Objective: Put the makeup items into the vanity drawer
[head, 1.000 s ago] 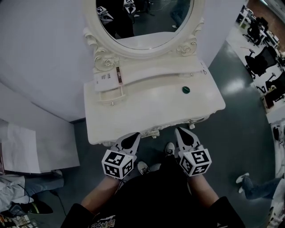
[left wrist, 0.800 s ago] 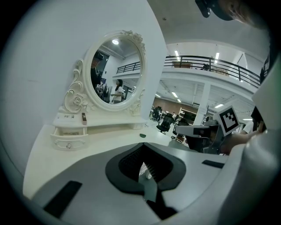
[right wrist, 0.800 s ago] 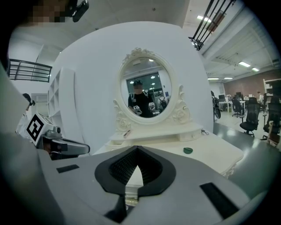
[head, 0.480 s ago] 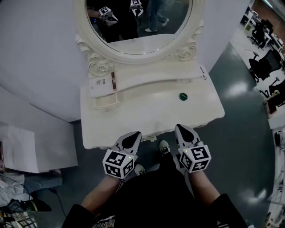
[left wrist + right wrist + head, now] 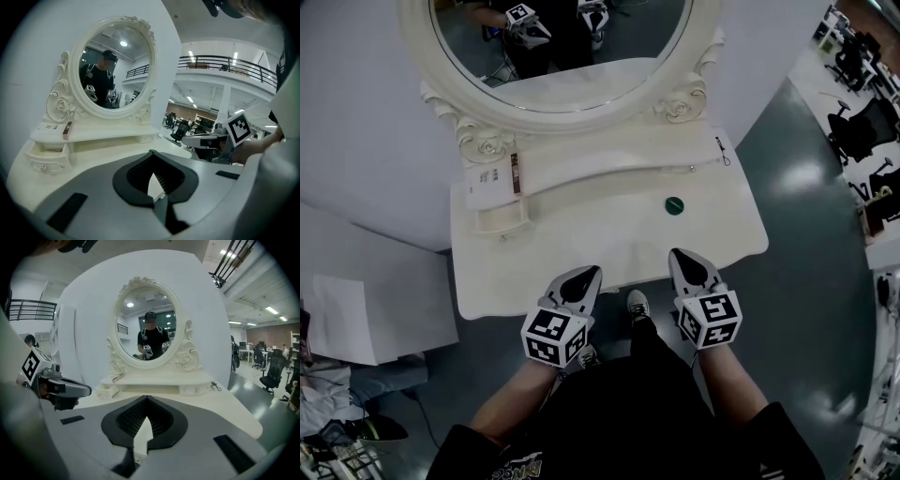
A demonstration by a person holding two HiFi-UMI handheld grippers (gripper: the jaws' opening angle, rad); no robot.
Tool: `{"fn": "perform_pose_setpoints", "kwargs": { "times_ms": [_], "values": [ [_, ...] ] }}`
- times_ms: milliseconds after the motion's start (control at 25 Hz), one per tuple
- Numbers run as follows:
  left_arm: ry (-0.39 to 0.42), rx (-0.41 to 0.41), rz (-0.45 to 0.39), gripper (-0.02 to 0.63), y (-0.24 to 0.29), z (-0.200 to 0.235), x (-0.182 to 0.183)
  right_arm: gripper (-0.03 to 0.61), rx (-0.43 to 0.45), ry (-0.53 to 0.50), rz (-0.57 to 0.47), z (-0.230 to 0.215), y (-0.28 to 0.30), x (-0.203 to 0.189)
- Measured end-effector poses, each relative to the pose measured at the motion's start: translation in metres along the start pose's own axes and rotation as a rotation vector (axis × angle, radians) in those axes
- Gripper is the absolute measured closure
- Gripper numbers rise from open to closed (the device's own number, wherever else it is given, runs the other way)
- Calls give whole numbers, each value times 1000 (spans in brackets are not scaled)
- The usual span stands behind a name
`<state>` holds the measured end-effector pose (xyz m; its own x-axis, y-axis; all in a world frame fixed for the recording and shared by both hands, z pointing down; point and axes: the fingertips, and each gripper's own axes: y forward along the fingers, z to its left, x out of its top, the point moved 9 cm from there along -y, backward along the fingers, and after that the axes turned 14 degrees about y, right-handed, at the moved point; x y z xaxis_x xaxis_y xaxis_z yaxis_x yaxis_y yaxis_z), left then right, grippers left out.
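Observation:
A white vanity [image 5: 581, 253] with an oval mirror fills the head view. Its small left drawer [image 5: 499, 221] stands pulled open. On the raised shelf above the drawer lie a slim brown makeup stick [image 5: 515, 173] and a white card [image 5: 484, 175]. A round green item [image 5: 675, 204] rests on the tabletop at the right. My left gripper [image 5: 586, 275] and right gripper [image 5: 682, 255] hover at the table's front edge, both shut and empty. The drawer [image 5: 47, 157] and stick [image 5: 67, 131] show in the left gripper view beyond its tips [image 5: 151, 153]. The right gripper view shows its tips [image 5: 146, 398] facing the mirror.
A thin small object [image 5: 722, 150] lies at the shelf's right end, by a closed right drawer [image 5: 194, 390]. A white wall backs the vanity. White boxes [image 5: 366, 319] stand on the floor at the left. Office chairs [image 5: 862, 131] are far right.
The head view has shifted: the vanity now sits further left and more of the mirror shows. Both grippers stay shut at the front edge, the tips slightly over the tabletop.

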<state>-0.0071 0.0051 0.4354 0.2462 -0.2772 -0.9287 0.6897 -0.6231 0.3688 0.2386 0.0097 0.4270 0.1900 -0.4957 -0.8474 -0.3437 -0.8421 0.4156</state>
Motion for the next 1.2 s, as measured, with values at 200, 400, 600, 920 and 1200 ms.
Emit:
{"fn": "perform_pose_setpoints", "kwargs": {
  "times_ms": [200,400,600,920,1200],
  "values": [
    [-9,1,15,606,28,-1,3,551,2,-9,26,-27,16,7],
    [2,-11,32,606,57,-6,5,551,5,-15,62,-56,36,8],
    [9,-2,38,606,85,-5,7,551,7,-21,104,-84,57,8],
    [-20,52,58,606,128,5,2,549,36,-92,182,-117,100,11],
    [-55,82,83,606,146,13,0,537,59,-216,283,-139,139,8]
  ]
}}
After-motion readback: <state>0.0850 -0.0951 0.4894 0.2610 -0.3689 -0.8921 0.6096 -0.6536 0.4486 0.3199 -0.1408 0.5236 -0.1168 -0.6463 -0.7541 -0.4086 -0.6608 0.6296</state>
